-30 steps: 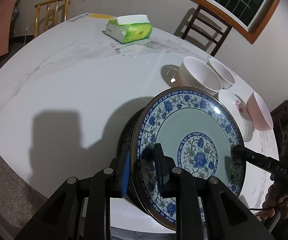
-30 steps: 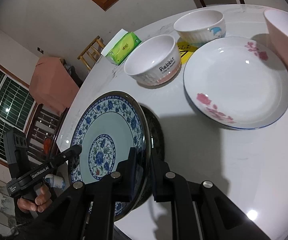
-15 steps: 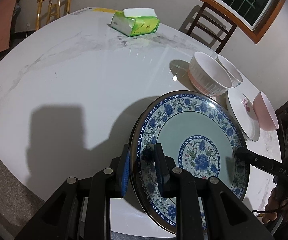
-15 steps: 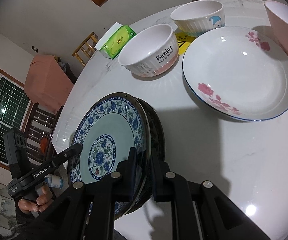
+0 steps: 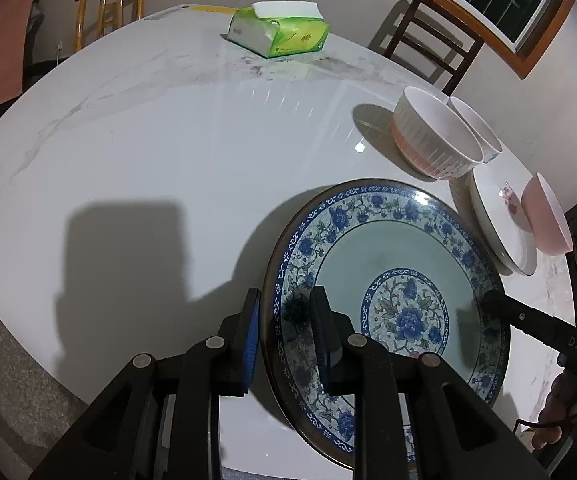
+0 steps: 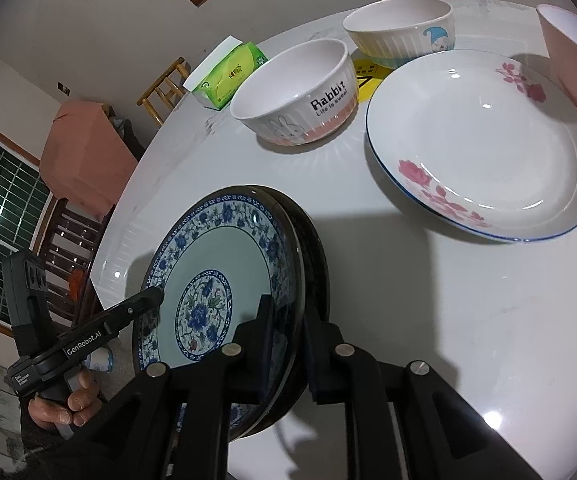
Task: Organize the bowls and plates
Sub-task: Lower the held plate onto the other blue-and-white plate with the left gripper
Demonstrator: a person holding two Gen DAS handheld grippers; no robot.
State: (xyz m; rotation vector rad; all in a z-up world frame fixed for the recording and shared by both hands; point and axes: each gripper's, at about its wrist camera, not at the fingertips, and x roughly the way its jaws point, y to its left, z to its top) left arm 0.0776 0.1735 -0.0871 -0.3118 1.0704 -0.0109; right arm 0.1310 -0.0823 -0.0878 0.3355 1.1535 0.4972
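**Blue plate coming down onto dark plate; rest of the crockery unsorted**

Both tongs are clamping the same blue-patterned plate (image 5: 392, 280) by opposite edges. The left tongs (image 5: 284, 332) are pinching the rim with one pad above and one below; the right tongs (image 6: 286, 344) are clenched on the far rim the same way. The right tongs' jaws have just been opening a touch, with the rim between the pads and apparently in contact.

Position: the plate is sitting low at the near edge of the table (image 5: 160, 152). The right wrist view is showing a second, dark plate (image 6: 314, 276) directly beneath it, the two nested or very nearly so. Whether the blue plate is resting fully on it cannot be told.

Progress, as a judgement: the first plate pair is stacking now, so the task is looking early to midway. Remaining:
- white plate with pink flowers (image 6: 484, 148), lying alone on the table, well apart from the stack
- rabbit bowl (image 6: 296, 96) and ribbed bowl with a cartoon figure (image 6: 400, 32), standing separately, just beside each other
- pink bowl (image 6: 572, 64), at the white plate's far edge

A green tissue pack (image 5: 278, 30) is sitting further back, not involved.

Next likely need: both tongs letting go once the plate is seated.
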